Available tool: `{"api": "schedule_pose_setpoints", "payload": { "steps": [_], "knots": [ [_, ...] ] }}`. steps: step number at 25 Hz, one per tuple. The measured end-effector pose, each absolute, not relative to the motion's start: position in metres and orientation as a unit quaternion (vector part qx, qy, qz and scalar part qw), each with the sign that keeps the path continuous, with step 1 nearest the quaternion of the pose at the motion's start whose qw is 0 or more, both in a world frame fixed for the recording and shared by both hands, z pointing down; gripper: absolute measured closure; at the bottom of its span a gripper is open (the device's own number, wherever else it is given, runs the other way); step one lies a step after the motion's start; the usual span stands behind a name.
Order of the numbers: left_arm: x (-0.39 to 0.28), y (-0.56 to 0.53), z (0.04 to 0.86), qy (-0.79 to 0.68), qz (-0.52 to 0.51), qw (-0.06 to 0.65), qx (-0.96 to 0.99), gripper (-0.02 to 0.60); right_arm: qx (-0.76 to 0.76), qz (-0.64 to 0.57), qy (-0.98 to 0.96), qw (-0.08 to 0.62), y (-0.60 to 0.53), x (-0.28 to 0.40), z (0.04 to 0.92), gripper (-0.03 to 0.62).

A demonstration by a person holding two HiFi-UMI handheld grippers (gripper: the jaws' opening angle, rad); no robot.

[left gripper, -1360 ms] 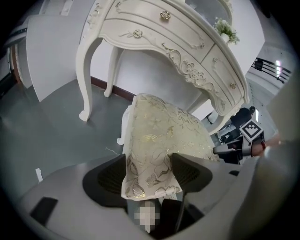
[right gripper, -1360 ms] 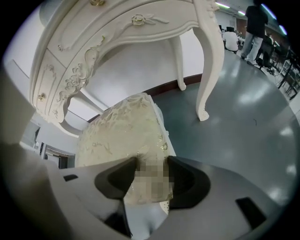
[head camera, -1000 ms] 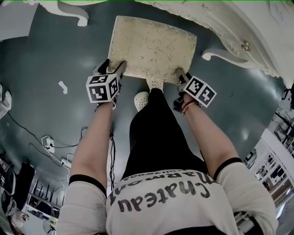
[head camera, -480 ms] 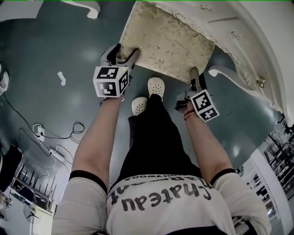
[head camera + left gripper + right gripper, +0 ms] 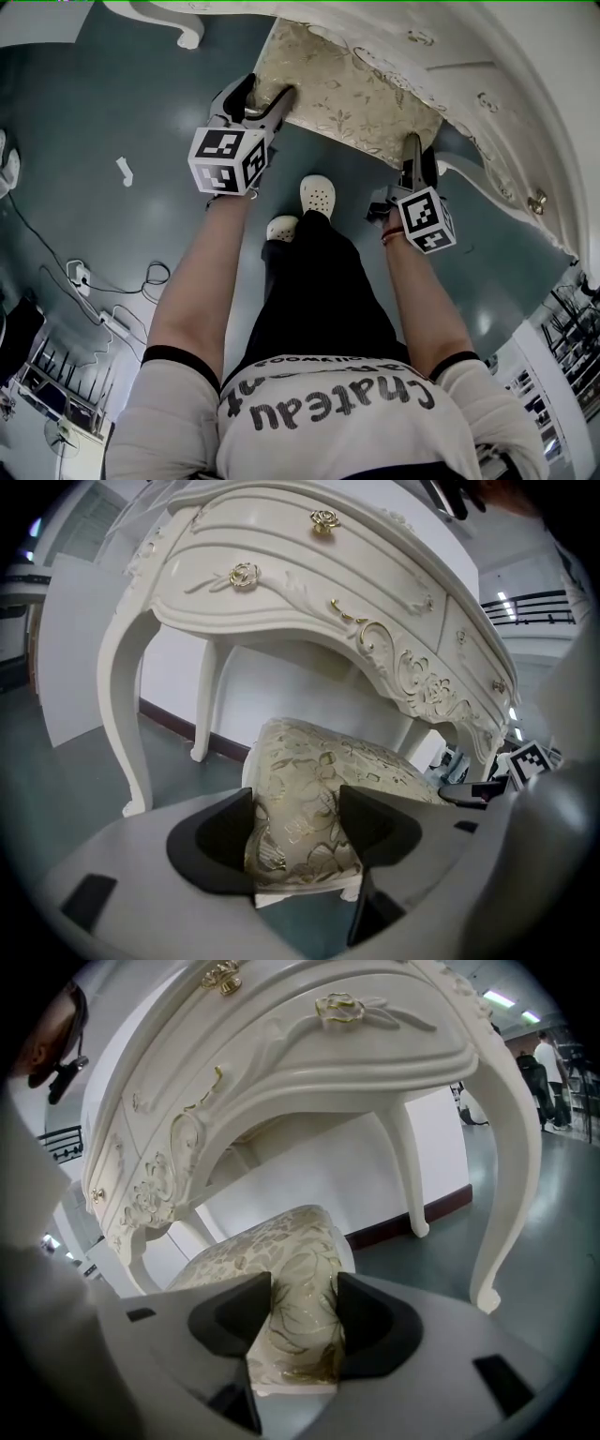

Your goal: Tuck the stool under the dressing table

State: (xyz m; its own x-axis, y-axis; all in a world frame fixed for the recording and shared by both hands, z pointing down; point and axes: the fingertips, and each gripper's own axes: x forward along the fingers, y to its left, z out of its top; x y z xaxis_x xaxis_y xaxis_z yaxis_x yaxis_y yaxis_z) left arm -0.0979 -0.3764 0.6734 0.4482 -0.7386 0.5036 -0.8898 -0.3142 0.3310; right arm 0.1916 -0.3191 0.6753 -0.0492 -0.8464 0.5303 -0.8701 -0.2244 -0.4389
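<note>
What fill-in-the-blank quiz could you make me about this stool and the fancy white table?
1. The stool is gripped by ____ claws, the left claw and the right claw, one on each near corner.
2. The stool's far edge lies ____ the dressing table, while its near edge is out in the open.
3. The drawer knobs on the table are ____-coloured.

Missing words: two; under; gold.
</note>
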Motion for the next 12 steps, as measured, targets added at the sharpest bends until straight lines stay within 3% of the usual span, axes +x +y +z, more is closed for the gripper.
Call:
{"api": "schedule_pose_setpoints", "payload": {
  "steps": [12],
  "knots": [
    [-0.079,-0.422,0.669,-0.525,0.080,0.228,0.816,0.289,0.687,0.303,-0.658,-0.057,-0.363,0.214,0.664,0.382]
  ]
}}
